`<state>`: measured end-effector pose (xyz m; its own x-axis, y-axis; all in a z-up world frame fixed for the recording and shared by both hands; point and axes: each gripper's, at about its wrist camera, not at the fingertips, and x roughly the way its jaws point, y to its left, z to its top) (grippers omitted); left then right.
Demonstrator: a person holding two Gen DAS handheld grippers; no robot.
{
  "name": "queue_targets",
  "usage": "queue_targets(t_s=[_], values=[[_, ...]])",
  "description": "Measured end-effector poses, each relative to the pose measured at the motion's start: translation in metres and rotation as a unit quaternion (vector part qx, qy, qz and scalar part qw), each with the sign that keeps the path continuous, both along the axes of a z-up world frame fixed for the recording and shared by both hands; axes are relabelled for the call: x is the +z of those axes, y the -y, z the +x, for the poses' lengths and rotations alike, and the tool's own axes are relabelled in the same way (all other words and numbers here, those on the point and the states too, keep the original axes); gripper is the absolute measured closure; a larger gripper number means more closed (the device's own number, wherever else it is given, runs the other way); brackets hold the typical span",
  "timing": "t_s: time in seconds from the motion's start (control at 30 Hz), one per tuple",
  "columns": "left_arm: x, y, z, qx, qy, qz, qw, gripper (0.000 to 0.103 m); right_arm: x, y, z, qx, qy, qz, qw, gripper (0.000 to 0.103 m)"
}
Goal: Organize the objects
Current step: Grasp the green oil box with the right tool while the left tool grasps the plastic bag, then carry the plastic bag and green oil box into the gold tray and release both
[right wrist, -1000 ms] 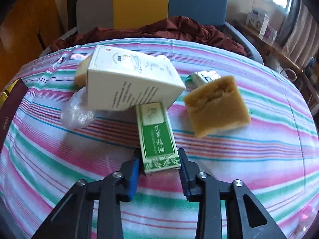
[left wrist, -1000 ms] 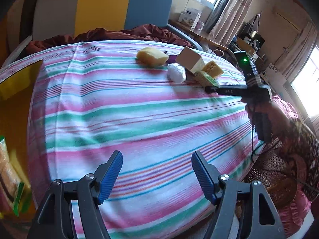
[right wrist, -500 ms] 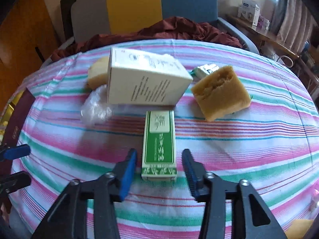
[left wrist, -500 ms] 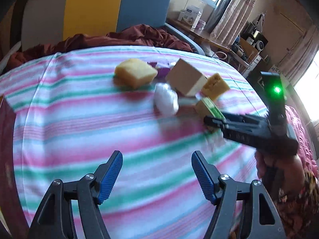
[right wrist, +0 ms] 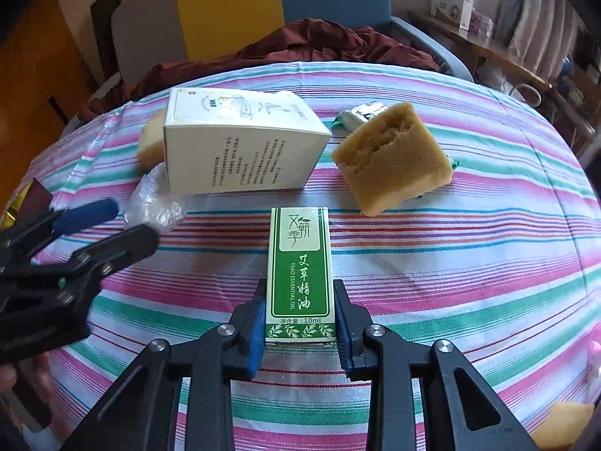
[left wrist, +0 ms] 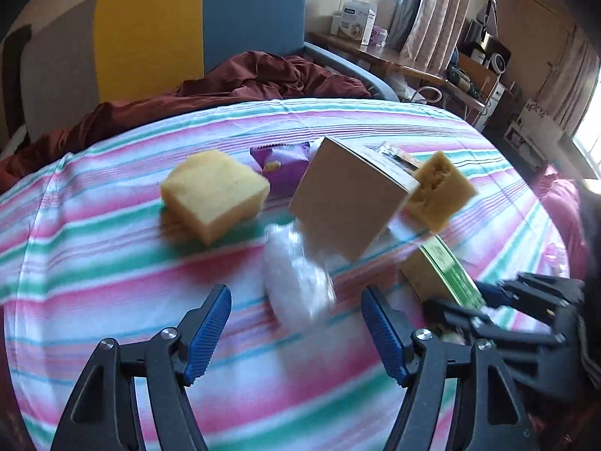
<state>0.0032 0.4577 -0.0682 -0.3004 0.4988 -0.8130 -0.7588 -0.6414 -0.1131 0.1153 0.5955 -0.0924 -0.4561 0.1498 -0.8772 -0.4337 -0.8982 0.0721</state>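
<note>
My right gripper (right wrist: 299,329) is shut on the near end of a green essential-oil box (right wrist: 300,267), which also shows in the left wrist view (left wrist: 443,278). My left gripper (left wrist: 296,327) is open and empty, just short of a crumpled clear plastic bag (left wrist: 296,282), seen too in the right wrist view (right wrist: 157,203). A white carton (right wrist: 240,150) lies behind the green box, with a brown sponge (right wrist: 390,158) to its right. A yellow sponge (left wrist: 214,195) lies left of the carton (left wrist: 349,199).
A purple snack packet (left wrist: 281,161) and a silver-green wrapper (right wrist: 360,112) lie behind the carton. The striped cloth (left wrist: 112,282) covers a round table. A dark red blanket (left wrist: 244,79) and a chair (left wrist: 180,26) stand behind it. The left gripper shows in the right wrist view (right wrist: 97,240).
My right gripper has closed on the green box. My left gripper has moved forward to the plastic bag and the pile.
</note>
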Motion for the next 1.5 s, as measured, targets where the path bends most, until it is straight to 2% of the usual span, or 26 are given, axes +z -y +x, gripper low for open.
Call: queue_targets(t_s=[0.07,0.1,0.13,0.17,0.2,0.23,0.47,0.77,0.9,1.03,1.3,1.5], values=[[-0.003,-0.005,-0.003,0.000,-0.020,-0.006,0.9998,0.032,0.000,-0.001,-0.001,0.003,0.000,-0.001,1.000,0.072],[-0.005,-0.006,-0.003,-0.003,-0.026,-0.006,0.9996,0.036,0.000,-0.001,-0.002,0.004,0.000,-0.002,1.000,0.072],[-0.007,-0.006,-0.004,-0.004,-0.032,-0.007,0.9995,0.048,0.000,-0.002,-0.002,0.003,-0.001,-0.002,1.000,0.072],[-0.010,-0.004,-0.006,-0.007,-0.032,-0.006,0.9994,0.055,0.000,-0.002,-0.002,0.003,-0.001,-0.003,1.000,0.072],[-0.013,-0.003,-0.006,-0.009,-0.030,-0.007,0.9995,0.069,0.001,-0.003,-0.002,0.003,-0.002,-0.005,1.000,0.072],[-0.016,-0.001,-0.007,-0.008,-0.029,-0.011,0.9995,0.071,0.001,-0.004,0.000,0.004,-0.003,-0.006,1.000,0.072],[-0.014,0.025,-0.003,-0.022,-0.015,0.028,0.9993,0.072,-0.001,0.005,-0.002,0.020,-0.006,-0.004,1.000,0.072],[-0.012,0.071,0.007,0.010,-0.016,0.045,0.9988,0.072,-0.001,0.023,-0.003,0.061,-0.011,0.006,0.998,0.072],[-0.011,0.087,0.016,0.012,-0.022,0.048,0.9985,0.072,-0.001,0.031,-0.003,0.070,-0.015,-0.003,0.997,0.072],[-0.009,0.107,0.020,0.028,-0.020,0.066,0.9973,0.073,-0.001,0.043,-0.002,0.087,-0.028,-0.016,0.996,0.072],[0.002,0.148,0.017,0.067,0.017,0.113,0.9912,0.073,0.000,0.074,-0.004,0.122,-0.033,-0.002,0.992,0.072],[0.011,0.179,0.025,0.075,0.036,0.133,0.9876,0.073,-0.002,0.066,-0.006,0.112,-0.038,-0.009,0.993,0.072]])
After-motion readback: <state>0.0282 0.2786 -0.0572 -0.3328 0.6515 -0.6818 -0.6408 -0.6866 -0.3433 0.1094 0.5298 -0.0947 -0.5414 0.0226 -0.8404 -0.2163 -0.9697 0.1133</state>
